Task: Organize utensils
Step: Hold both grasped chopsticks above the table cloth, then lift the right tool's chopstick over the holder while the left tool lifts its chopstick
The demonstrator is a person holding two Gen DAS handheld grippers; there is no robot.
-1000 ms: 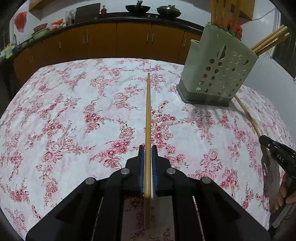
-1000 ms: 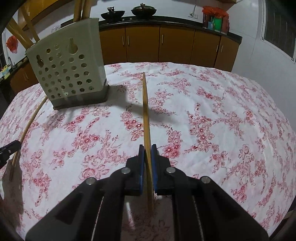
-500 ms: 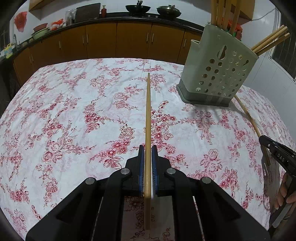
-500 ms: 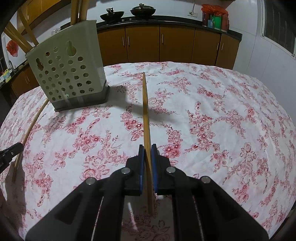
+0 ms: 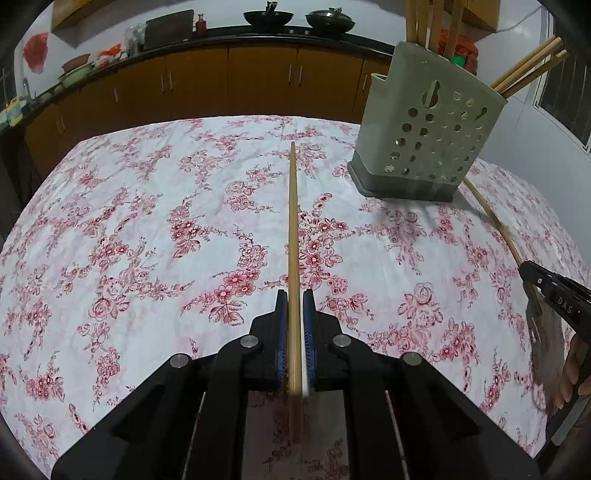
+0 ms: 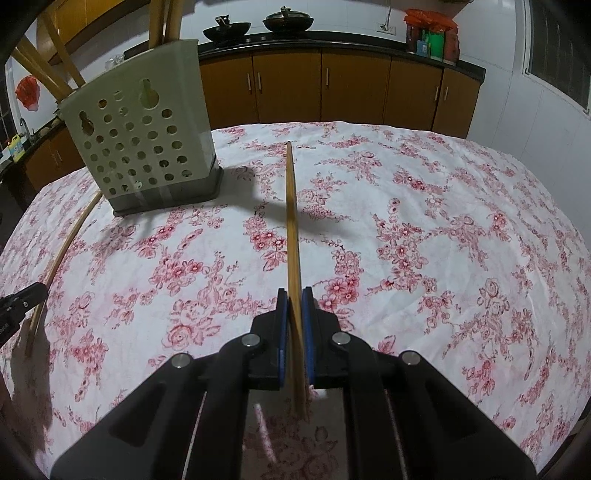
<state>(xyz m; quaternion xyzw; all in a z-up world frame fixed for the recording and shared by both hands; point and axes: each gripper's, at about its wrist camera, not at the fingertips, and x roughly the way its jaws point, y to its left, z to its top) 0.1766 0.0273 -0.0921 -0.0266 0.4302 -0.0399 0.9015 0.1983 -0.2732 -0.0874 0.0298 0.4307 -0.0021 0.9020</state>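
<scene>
Your left claw [image 5: 294,314] pinches one chopstick [image 5: 293,229], your right claw [image 6: 294,314] another [image 6: 291,221]. They feel light, stiff, and smooth. Hold near the thick end.

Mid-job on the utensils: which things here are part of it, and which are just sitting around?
Job:
left gripper shut on a chopstick
right gripper shut on another chopstick
perforated holder

Lying about:
woks
floral tablecloth
cabinets

I see two bamboo chopsticks, left chopstick [image 5: 292,236] and right chopstick [image 6: 291,221], pointing forward above the tabletop; perforated grey-green holder [image 6: 144,140] upright, more chopsticks inside.
</scene>
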